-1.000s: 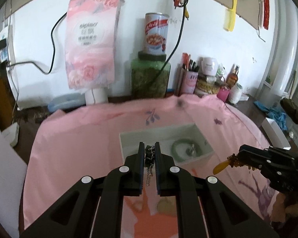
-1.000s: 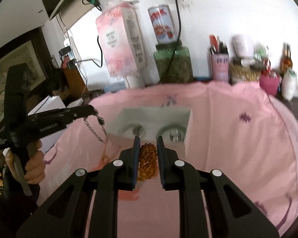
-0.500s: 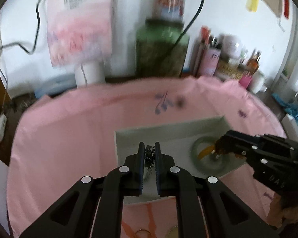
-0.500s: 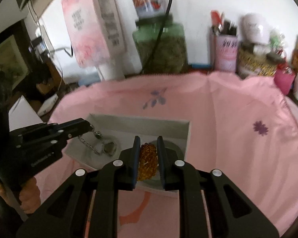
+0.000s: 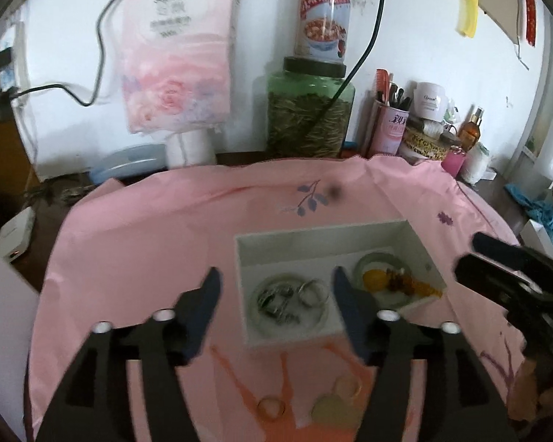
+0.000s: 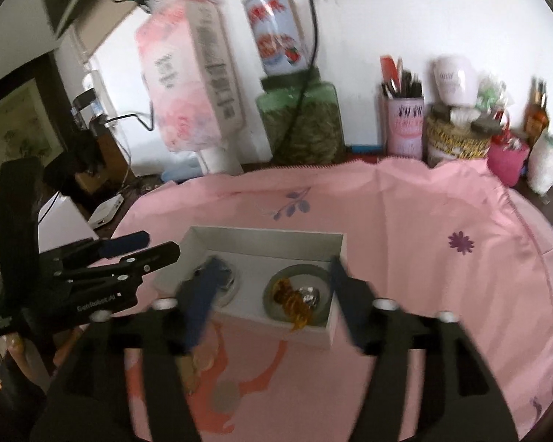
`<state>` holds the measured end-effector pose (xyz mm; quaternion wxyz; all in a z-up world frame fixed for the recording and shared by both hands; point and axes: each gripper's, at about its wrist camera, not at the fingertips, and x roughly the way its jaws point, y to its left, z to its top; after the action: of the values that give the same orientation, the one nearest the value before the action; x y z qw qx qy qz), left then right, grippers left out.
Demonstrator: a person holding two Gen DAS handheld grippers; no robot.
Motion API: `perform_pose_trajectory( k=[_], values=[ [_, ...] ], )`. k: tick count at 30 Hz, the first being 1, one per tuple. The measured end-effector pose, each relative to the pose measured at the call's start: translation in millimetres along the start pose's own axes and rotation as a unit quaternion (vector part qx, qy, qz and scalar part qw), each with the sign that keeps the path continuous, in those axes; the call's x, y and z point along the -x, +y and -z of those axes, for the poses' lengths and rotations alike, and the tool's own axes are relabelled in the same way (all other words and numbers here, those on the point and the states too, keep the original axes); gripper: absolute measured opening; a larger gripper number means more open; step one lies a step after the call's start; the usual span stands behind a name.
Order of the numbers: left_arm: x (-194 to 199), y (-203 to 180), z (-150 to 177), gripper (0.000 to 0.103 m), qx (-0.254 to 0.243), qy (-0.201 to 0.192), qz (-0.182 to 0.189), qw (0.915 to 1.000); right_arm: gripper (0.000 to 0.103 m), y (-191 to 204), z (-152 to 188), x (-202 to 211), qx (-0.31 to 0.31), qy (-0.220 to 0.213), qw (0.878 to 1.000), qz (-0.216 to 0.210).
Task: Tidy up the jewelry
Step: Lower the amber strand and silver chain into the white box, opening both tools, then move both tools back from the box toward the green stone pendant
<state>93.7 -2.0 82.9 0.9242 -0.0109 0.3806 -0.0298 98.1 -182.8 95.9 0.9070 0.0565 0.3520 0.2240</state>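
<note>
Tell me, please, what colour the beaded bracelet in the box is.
Amber-orange beaded bracelet, clearest in the left wrist view.

a round table covered by a pink floral cloth (image 5: pixel 158 235) carries an open white box (image 5: pixel 313 243) near its centre. two gold rings (image 5: pixel 271 407) and a round pale disc (image 5: pixel 335 410) lie on the cloth just beside the box.

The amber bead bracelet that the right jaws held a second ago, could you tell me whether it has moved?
Yes. The amber bead bracelet has dropped from the opening jaws and lies in the white box, on its right-hand green bangle.
</note>
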Motion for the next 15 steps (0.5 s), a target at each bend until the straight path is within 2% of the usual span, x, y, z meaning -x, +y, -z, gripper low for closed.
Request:
perform_pose_trajectory(
  k=[4,9,12,15],
  values=[
    [13,3,24,0.082,-0.017,0.003,-0.026,0.9995,0.093,13,26,11,0.024,0.005,1.0,0.001],
    [10,18,55,0.087,-0.009,0.016,-0.043,0.9989,0.093,12,62,2,0.04,0.03,0.999,0.016],
    [3,25,63,0.087,-0.003,0.033,-0.044,0.9985,0.093,8,67,-8,0.037,0.049,0.998,0.013],
    [1,27,63,0.087,-0.003,0.032,-0.04,0.9987,0.093,5,68,-13,0.03,0.063,0.998,0.002]
  ],
)
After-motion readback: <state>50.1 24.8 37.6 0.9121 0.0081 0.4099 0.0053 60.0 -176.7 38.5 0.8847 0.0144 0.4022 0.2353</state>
